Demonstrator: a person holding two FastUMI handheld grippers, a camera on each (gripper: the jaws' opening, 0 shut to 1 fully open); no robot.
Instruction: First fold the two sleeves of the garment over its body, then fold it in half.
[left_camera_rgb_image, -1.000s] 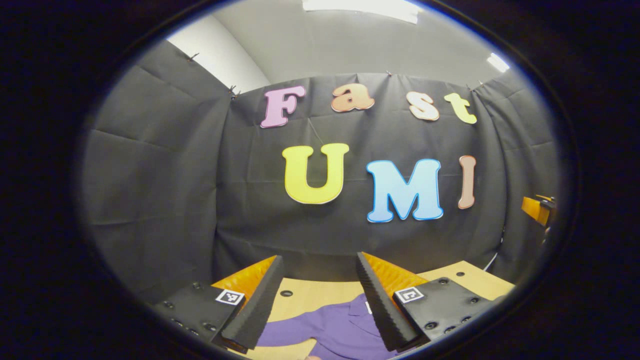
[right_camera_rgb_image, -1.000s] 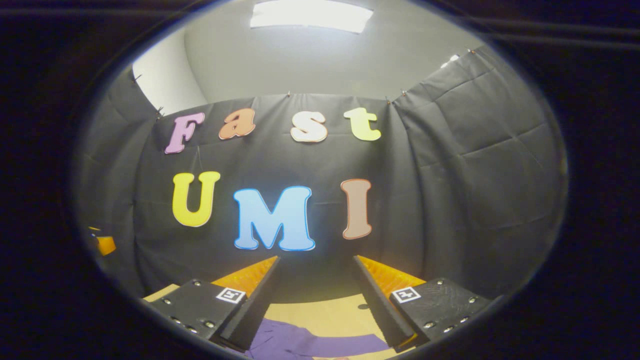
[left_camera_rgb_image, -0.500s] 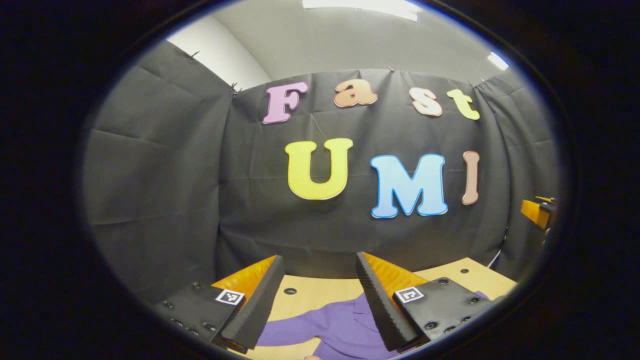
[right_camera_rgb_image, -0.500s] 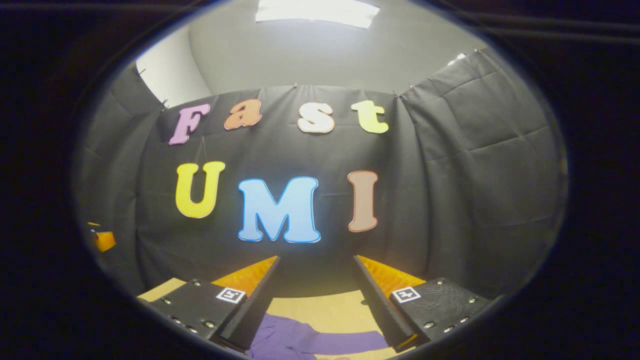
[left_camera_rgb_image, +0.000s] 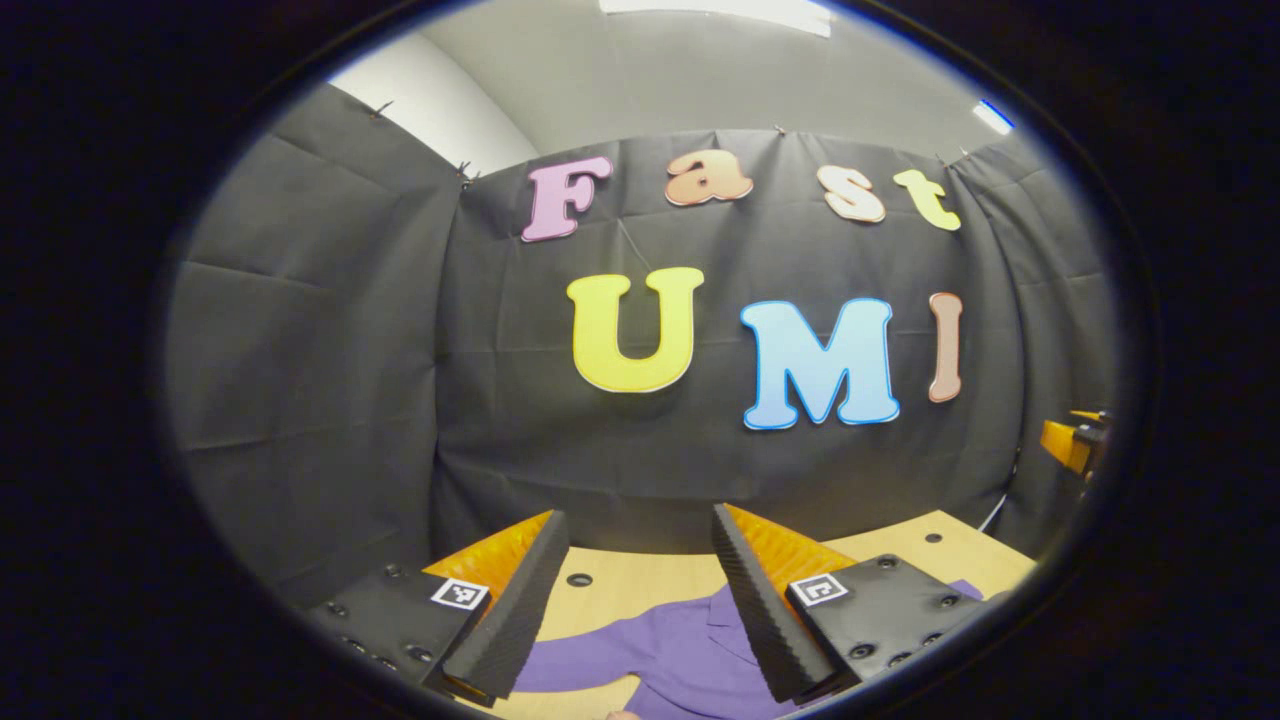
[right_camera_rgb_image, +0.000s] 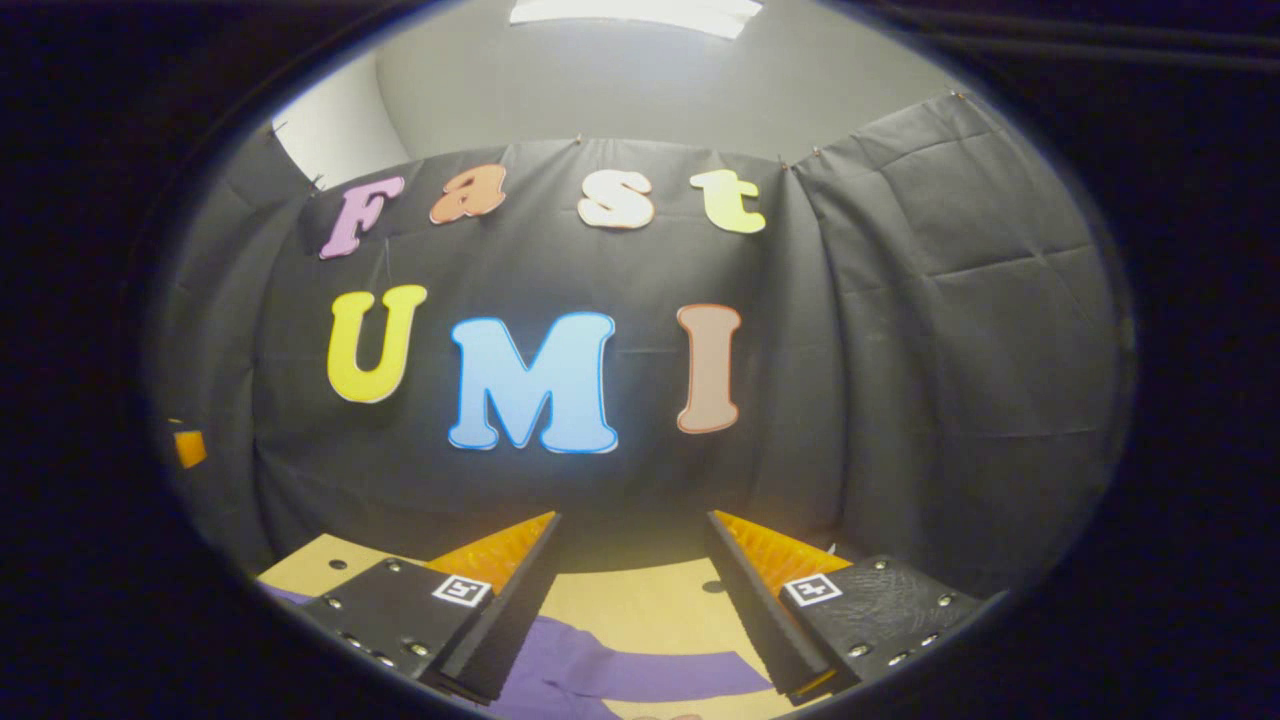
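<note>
A purple garment lies flat on the wooden table; in the left gripper view its collar and one sleeve spread below and between my fingers. My left gripper hangs open above it, with nothing between its fingers. In the right gripper view another purple sleeve of the garment stretches across the table under my right gripper, which is also open and holds nothing. Most of the garment's body is hidden below both views.
The black cloth wall closes off the back of the table and both sides. Small round holes dot the tabletop near its far edge. The other gripper's orange part shows at the far right of the left gripper view.
Both views have tilted down a little: the wall has slid up and more of the table and purple garment shows. Both grippers stay open.
</note>
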